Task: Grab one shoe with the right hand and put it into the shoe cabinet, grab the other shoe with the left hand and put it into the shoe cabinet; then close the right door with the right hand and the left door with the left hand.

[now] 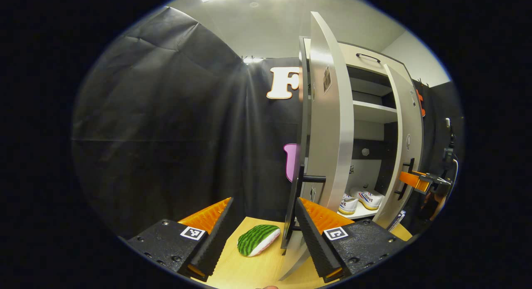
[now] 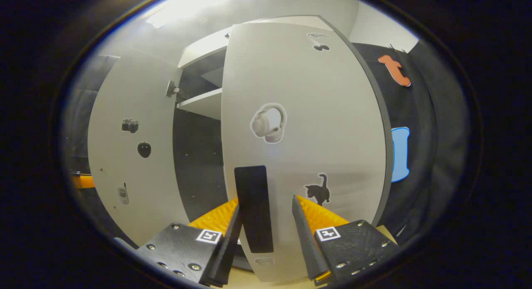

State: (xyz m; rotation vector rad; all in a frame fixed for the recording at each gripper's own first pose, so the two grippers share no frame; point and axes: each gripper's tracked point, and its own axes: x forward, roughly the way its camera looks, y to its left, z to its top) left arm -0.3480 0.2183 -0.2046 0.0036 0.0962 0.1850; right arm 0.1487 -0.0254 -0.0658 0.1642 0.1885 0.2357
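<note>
Pair of white sneakers (image 1: 360,199) already on bottom shelf of white shoe cabinet (image 1: 368,110). My right fingers (image 2: 266,226) spread around right door's black handle (image 2: 253,208), not clamping. Left fingers (image 1: 264,230) wide open, empty, by left door (image 1: 328,127).

Each black screwed tool (image 1: 264,235) (image 2: 264,239) bears square markers.
</note>
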